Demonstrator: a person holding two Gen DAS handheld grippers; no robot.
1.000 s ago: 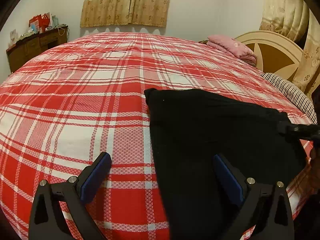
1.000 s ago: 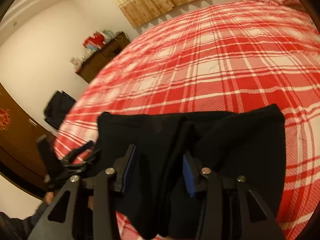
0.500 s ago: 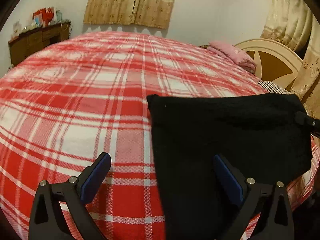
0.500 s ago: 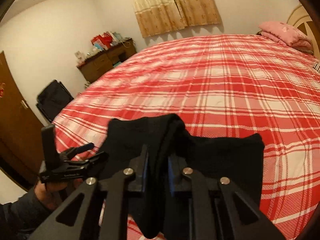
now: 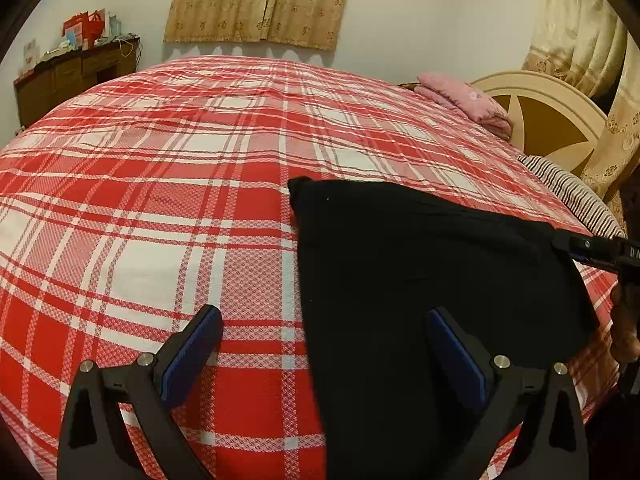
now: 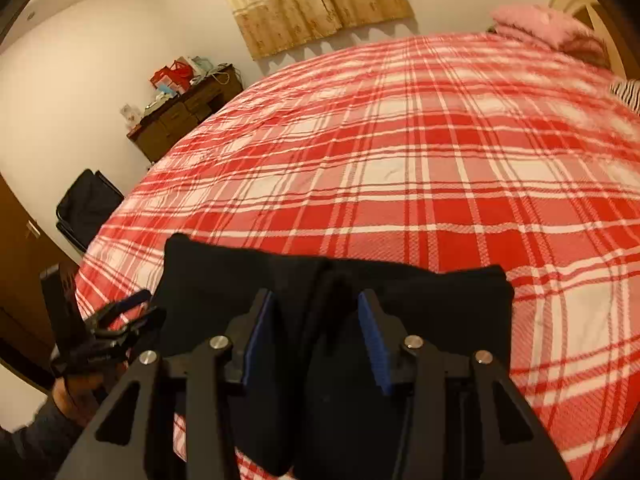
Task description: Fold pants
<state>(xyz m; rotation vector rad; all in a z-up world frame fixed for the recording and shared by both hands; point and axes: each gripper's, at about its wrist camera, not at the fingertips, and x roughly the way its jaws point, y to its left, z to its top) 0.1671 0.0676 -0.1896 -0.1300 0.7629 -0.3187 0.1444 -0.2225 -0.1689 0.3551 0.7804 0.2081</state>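
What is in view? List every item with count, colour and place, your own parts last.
pants: one, black, folded on the bed's near right part.
bedspread: one, red and white plaid, over the bed.
pillow: one, pink, by the headboard.
headboard: one, cream and brown, far right.
curtains: beige, back wall.
dresser: one, dark wood, cluttered top, far left.
left gripper: black, blue pads, wide open.
right gripper: black, blue pads, jaws opening around a pants fold.

Two close, downward views across bed point(image 5: 200, 184)
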